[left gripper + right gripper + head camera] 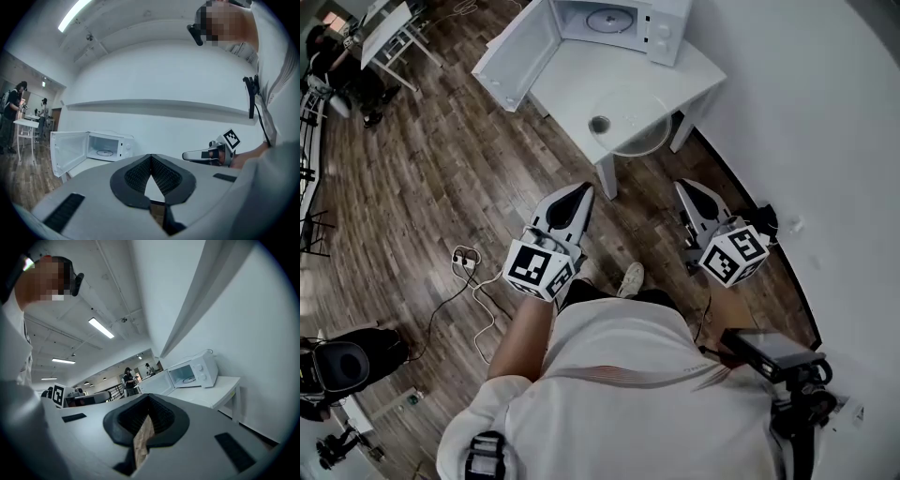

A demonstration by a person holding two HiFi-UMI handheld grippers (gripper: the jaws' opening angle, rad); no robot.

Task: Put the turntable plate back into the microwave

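Closed left hand-held gripper [580, 189], closed right hand-held gripper [680, 186], both empty

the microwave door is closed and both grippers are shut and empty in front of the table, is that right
Not quite: the microwave door stands open, swung out to the side, as the head view shows. The rest holds: the left gripper and the right gripper are both shut and empty in front of the table.

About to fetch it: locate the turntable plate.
Head view: the turntable plate lies near the white table's front corner, before the open microwave.
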